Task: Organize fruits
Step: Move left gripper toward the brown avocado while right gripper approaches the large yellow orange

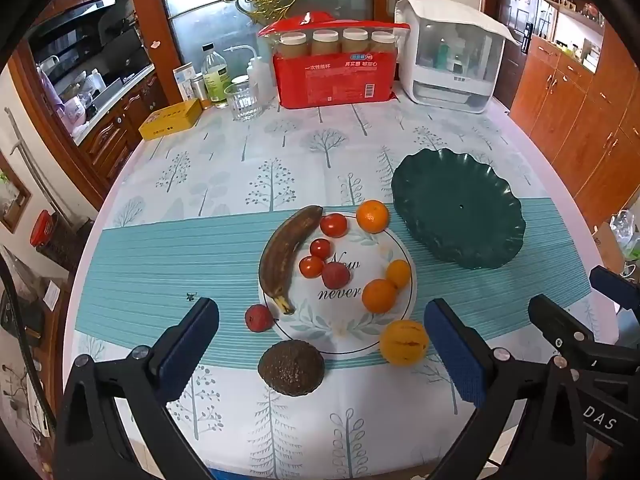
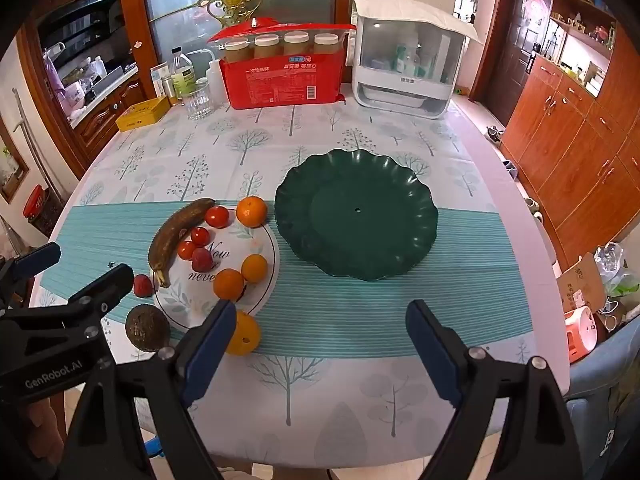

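A white plate (image 1: pixel 384 248) (image 2: pixel 260 248) holds a brown banana (image 1: pixel 284 256) (image 2: pixel 176 232), several small tomatoes (image 1: pixel 334 225) (image 2: pixel 217 216) and three oranges (image 1: pixel 373 216) (image 2: pixel 251 211). Beside it on the cloth lie a red fruit (image 1: pixel 259 318) (image 2: pixel 143 285), a dark avocado (image 1: pixel 291 367) (image 2: pixel 147 327) and a yellow striped melon (image 1: pixel 404 343) (image 2: pixel 245 334). An empty dark green scalloped plate (image 1: pixel 460 208) (image 2: pixel 356 216) sits to the right. My left gripper (image 1: pixel 322 344) is open above the table's near edge, in front of the fruit. My right gripper (image 2: pixel 322 344) is open and empty, in front of the green plate.
At the table's far edge stand a red package of cups (image 1: pixel 336 76) (image 2: pixel 280 76), a white appliance (image 1: pixel 452 56) (image 2: pixel 404 60), a glass (image 1: pixel 243 100) (image 2: pixel 198 100), bottles (image 1: pixel 214 76) and a yellow box (image 1: pixel 170 120) (image 2: pixel 142 114). Wooden cabinets (image 2: pixel 568 128) line the right.
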`<state>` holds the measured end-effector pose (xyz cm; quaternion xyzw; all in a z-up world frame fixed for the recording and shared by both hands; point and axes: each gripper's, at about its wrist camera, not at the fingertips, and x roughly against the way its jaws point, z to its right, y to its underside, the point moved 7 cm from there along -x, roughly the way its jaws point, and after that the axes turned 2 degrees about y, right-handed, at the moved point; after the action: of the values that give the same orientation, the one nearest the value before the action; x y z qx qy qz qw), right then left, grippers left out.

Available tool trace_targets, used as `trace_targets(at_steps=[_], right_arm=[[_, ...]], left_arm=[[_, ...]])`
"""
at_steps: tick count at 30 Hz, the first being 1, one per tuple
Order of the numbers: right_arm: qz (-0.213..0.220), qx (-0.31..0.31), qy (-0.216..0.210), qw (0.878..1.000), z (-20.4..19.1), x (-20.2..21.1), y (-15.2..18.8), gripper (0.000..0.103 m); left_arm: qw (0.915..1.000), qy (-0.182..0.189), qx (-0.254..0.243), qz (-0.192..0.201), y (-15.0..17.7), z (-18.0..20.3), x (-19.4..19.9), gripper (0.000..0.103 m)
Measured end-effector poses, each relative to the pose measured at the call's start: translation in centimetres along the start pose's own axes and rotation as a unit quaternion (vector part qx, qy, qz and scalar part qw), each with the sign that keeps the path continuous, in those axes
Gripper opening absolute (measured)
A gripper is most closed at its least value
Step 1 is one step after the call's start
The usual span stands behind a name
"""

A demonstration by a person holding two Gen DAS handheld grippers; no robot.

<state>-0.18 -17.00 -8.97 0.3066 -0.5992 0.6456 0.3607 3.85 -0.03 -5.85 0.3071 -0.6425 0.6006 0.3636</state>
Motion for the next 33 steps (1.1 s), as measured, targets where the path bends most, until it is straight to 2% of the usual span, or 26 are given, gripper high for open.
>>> trace_targets(at_steps=[33], right_arm=[[-0.009, 0.013, -0.021, 1.0, -0.4, -0.7, 0.7, 0.087]], left_arm=[[0.9996, 0.005, 0.016, -0.024, 1.7, -0.1, -0.6, 0.102]])
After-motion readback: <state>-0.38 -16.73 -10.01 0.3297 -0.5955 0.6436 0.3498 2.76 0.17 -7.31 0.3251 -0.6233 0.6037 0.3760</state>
